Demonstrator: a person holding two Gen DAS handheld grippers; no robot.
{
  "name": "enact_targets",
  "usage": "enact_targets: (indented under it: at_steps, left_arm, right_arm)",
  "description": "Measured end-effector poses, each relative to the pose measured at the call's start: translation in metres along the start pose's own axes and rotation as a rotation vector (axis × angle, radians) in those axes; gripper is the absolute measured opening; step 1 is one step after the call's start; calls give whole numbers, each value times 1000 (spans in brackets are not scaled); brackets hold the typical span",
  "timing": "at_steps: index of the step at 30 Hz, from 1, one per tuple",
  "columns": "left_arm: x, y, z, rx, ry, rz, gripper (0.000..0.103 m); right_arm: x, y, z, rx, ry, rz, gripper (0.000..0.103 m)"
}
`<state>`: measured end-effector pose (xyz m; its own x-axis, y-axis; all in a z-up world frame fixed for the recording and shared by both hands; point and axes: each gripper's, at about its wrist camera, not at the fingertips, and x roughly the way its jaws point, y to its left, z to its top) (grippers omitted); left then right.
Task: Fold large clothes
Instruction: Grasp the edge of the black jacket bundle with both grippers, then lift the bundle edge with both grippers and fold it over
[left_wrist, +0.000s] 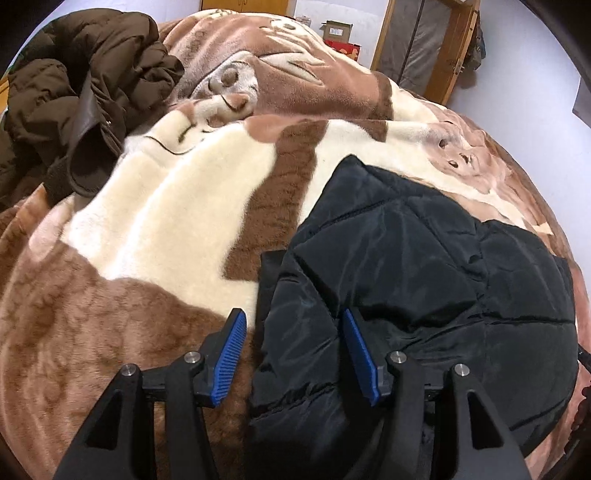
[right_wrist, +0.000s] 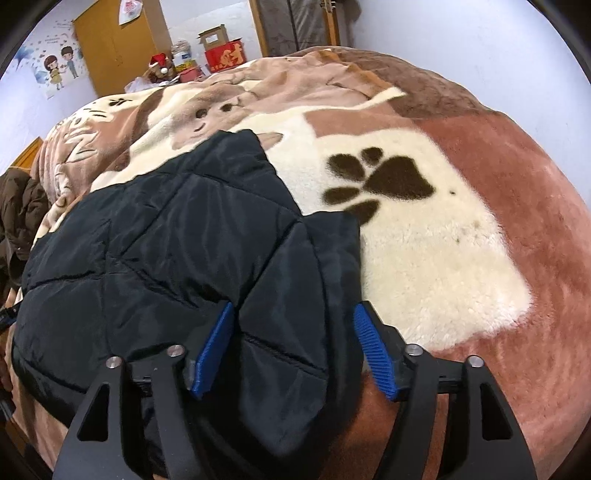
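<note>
left wrist view: the left gripper (left_wrist: 293, 321) stands with its blue pads (left_wrist: 231, 360) apart, nothing pinched; the left edge of the black padded jacket (left_wrist: 406, 258) lies below and between them, one pad over the blanket, the other over the jacket. the jacket lies folded into a compact quilted bundle on the brown and cream fleece blanket (left_wrist: 166, 221) that covers the bed, in the near right part of this view. well apart from it, at the far left, a brown puffer coat (left_wrist: 74, 92) lies in a crumpled heap on the same blanket.

in the right wrist view the right gripper (right_wrist: 293, 314) is also spread wide, its pads (right_wrist: 375, 356) clear of the cloth, with the jacket's right edge (right_wrist: 295, 295) between them. beside that edge the blanket shows a dark paw print (right_wrist: 384, 181). beyond the bed stand a red box (right_wrist: 225, 57) and a wooden cabinet (right_wrist: 118, 48) against the wall.
</note>
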<state>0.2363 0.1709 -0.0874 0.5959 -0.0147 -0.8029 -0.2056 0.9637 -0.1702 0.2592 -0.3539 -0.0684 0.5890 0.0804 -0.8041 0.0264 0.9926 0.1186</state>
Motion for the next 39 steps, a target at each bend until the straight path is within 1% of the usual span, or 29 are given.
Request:
enact_targets:
  at_steps: [3,7,10,13,15,19,23,28,31,32,34,37,39]
  left_arm:
    - [6,-2,-1,-10,-3,-3,58]
    - [17,-2,0,-1,3,2,66]
    - [19,7,3,-39,22,-27,71]
    - [15,12,3,-35,22,-49,71]
    - [16,13,0,-26,22,-60,72]
    - [27,23,-2,-87,42,-112,78]
    - [43,24,-2,-93,61,-158,79]
    - [54,24,5,-109,71,-197,79]
    - [55,32,-1,-158,72,-242,79]
    - [54,37,-6,-188,73,-263,79]
    - [51,41,-16,-213,69,-283,79]
    - [50,42,-24,-224,67,-297,79]
    - [54,41,-20,-222,79,-302,79]
  right_arm:
    - [8,-2,2,8,18,4,69]
    - [18,-6,2,8,20,1,76]
    - [20,-15,3,65,41,37,77]
    - [15,-13,2,23,35,23,77]
    - [16,-13,2,17,41,36,77]
    - [27,-20,2,58,69,85,77]
    - [42,-23,5,73,91,132,78]
    - [53,-29,9,142,113,199,78]
    - [51,-36,0,199,127,247,78]
    - [49,-37,-3,207,128,257,78]
    - [45,-37,-11,207,130,264,77]
    - [42,-36,-15,209,132,279,73]
    - [46,-34,-10,205,142,283,71]
